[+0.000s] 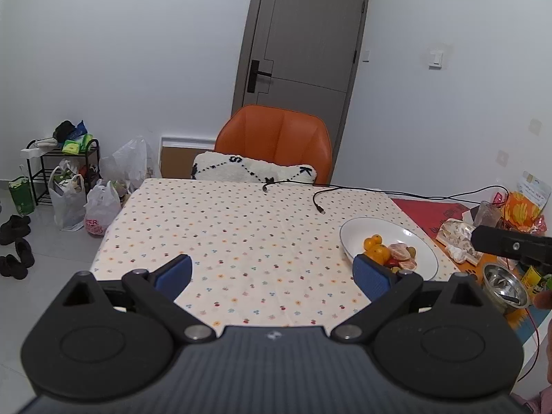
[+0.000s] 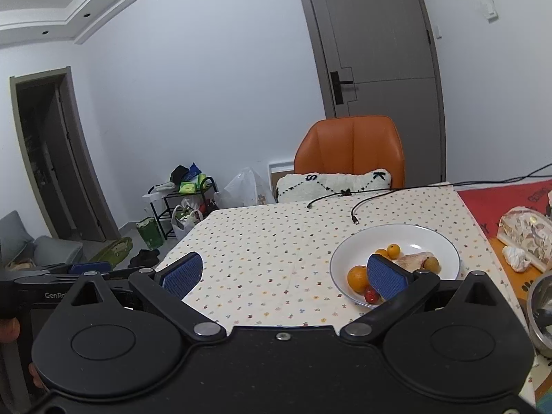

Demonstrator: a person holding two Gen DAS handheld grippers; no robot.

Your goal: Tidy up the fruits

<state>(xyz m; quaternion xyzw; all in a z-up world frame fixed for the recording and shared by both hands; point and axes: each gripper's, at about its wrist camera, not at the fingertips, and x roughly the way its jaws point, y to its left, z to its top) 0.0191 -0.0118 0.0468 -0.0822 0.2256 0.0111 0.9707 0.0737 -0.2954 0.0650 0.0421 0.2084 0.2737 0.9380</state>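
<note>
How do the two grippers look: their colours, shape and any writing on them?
Both the left gripper and the right gripper have black bodies with round disc housings, angled black link arms and blue ribbed pads. White lettering "GenRo" shows on the left one's side.

One white bowl [image 2: 445, 241] at 3 o'clock on the tabletop [image 2: 276, 241]. Inside: three oranges [image 2: 357, 277], one peeled citrus [image 2: 412, 260], one red fruit [image 2: 371, 296], one small brownish fruit [image 2: 432, 263]. Two loose black cable ends [image 2: 354, 220] toward 12 o'clock. One orange chair [image 2: 350, 151] with one white cushion [image 2: 331, 181]. One steel bowl [image 1: 505, 284] at 4 o'clock. Two pairs of tongs [image 1: 272, 270], [image 2: 284, 276], each spread wide.
</note>
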